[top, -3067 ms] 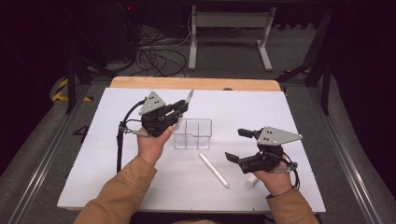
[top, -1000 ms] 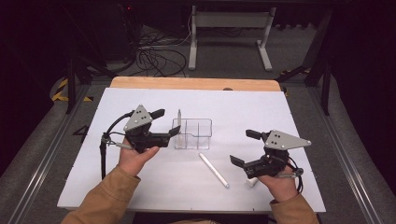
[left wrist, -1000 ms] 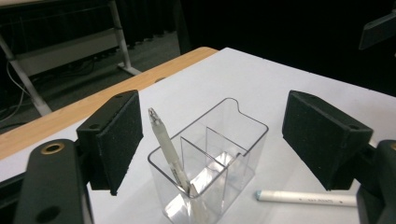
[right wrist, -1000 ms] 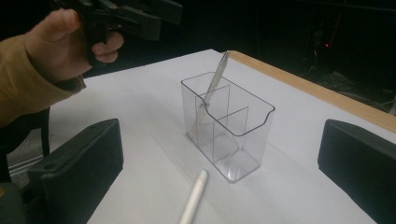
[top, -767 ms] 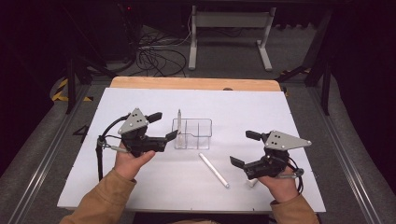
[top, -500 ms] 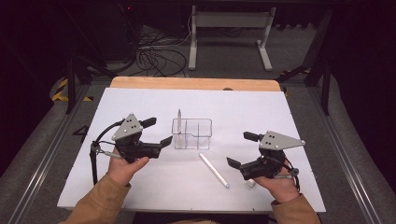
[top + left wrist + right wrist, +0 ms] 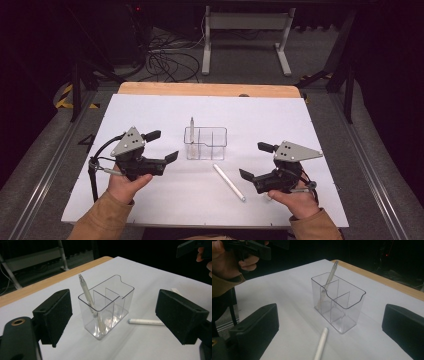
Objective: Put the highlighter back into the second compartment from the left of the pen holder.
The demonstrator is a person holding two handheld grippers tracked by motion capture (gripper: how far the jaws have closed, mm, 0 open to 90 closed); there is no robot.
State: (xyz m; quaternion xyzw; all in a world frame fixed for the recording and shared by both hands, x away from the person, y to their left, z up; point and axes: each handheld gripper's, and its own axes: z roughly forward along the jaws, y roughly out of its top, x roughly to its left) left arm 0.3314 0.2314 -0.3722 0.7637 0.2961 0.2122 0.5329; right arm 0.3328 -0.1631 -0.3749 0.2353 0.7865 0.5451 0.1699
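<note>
On the desk (image 7: 150, 107) we see the clear holder (image 7: 205, 143) with one pen (image 7: 91, 307) standing in its end compartment. The white pen (image 7: 229, 182) lies beside it, so half remains. Our left claw (image 7: 163, 146) has just been opening, empty; our right claw (image 7: 254, 161) is spread, empty too.

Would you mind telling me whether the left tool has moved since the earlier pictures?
Yes. The left tool has drawn back left and toward the person, away from the clear organizer; its jaws have just been opening, nothing between them.

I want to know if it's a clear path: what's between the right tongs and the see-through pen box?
In the high view, a white pen lies on the table between the right tongs and the clear box; otherwise bare white tabletop.
</note>
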